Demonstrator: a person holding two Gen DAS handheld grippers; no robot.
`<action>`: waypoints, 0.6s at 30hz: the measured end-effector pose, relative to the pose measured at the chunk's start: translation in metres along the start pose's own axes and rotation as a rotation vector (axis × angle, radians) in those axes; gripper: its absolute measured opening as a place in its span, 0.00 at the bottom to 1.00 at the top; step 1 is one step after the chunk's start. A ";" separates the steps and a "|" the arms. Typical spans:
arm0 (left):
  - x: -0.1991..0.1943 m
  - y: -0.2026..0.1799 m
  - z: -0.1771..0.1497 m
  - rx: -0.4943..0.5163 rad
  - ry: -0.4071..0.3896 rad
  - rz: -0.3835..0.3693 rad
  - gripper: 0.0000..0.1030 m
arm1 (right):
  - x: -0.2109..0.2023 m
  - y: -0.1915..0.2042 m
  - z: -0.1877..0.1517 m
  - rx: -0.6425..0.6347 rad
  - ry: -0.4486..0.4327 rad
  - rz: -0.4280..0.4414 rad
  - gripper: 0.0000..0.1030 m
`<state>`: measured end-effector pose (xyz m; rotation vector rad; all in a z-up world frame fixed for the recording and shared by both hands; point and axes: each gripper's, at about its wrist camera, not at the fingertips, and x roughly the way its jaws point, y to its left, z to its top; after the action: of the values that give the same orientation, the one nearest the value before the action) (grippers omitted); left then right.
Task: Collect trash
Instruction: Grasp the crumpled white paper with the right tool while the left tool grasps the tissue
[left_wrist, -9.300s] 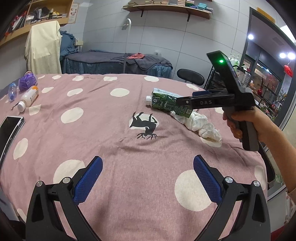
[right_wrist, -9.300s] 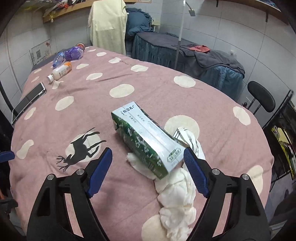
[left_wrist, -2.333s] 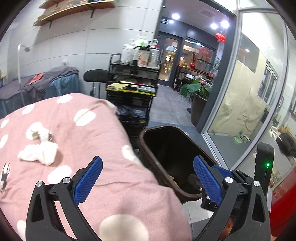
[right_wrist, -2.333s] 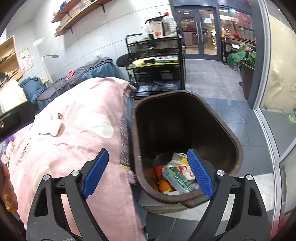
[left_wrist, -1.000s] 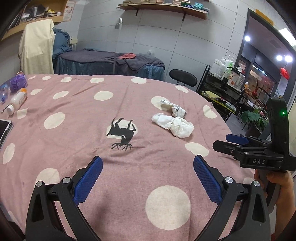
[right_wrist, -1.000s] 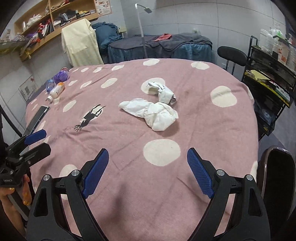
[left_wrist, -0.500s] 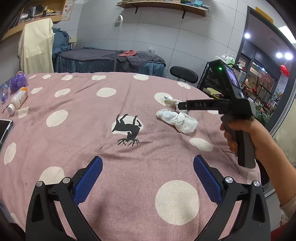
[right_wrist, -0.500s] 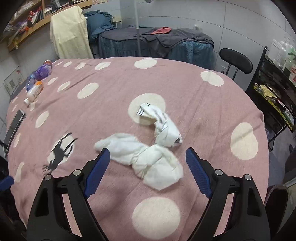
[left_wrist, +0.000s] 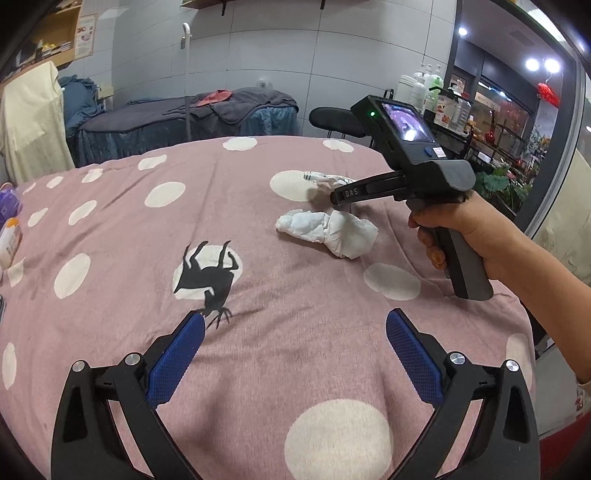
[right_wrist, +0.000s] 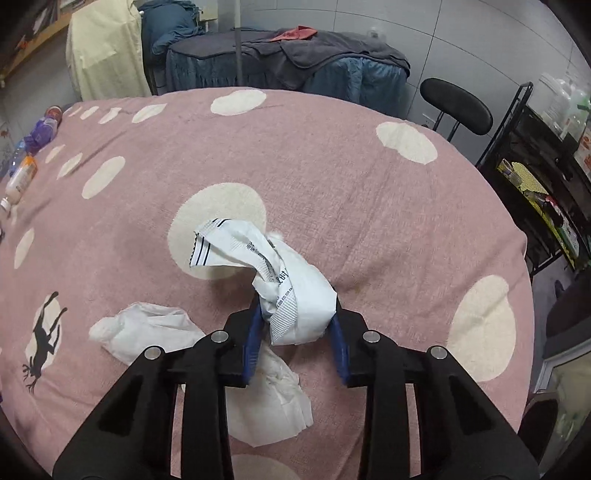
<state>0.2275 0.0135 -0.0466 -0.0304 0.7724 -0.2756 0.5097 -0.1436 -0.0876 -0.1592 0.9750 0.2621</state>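
Observation:
A crumpled white printed wrapper (right_wrist: 280, 280) lies on the pink polka-dot blanket (right_wrist: 332, 177), and my right gripper (right_wrist: 295, 325) is shut on its near end. A crumpled white tissue (right_wrist: 155, 332) lies just left of and under the right gripper. In the left wrist view the tissue (left_wrist: 328, 232) lies mid-right, the wrapper (left_wrist: 325, 178) shows behind the right gripper's tip (left_wrist: 334, 195). My left gripper (left_wrist: 295, 350) is open and empty, low over the blanket's near part (left_wrist: 258, 369).
Bottles (right_wrist: 22, 177) and a purple object (right_wrist: 42, 131) lie at the blanket's far left. A black stool (right_wrist: 456, 107) and a black shelf cart (right_wrist: 546, 177) stand to the right. A bed with grey covers (right_wrist: 295, 62) stands behind. A deer print (left_wrist: 207, 273) marks the blanket.
My right gripper has moved forward to the wrapper and closed on it. Half a second ago it was open above the tissue and wrapper. The left gripper has stayed open.

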 end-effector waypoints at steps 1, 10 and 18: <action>0.006 -0.002 0.004 0.009 0.009 -0.005 0.94 | -0.005 -0.006 -0.001 0.021 -0.010 0.005 0.31; 0.072 -0.023 0.045 0.118 0.111 -0.003 0.94 | -0.062 -0.036 -0.029 0.077 -0.096 0.051 0.30; 0.111 -0.037 0.064 0.152 0.161 0.021 0.94 | -0.109 -0.082 -0.064 0.170 -0.138 0.070 0.31</action>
<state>0.3387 -0.0552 -0.0719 0.1442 0.9093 -0.3192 0.4243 -0.2540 -0.0314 0.0479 0.8624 0.2496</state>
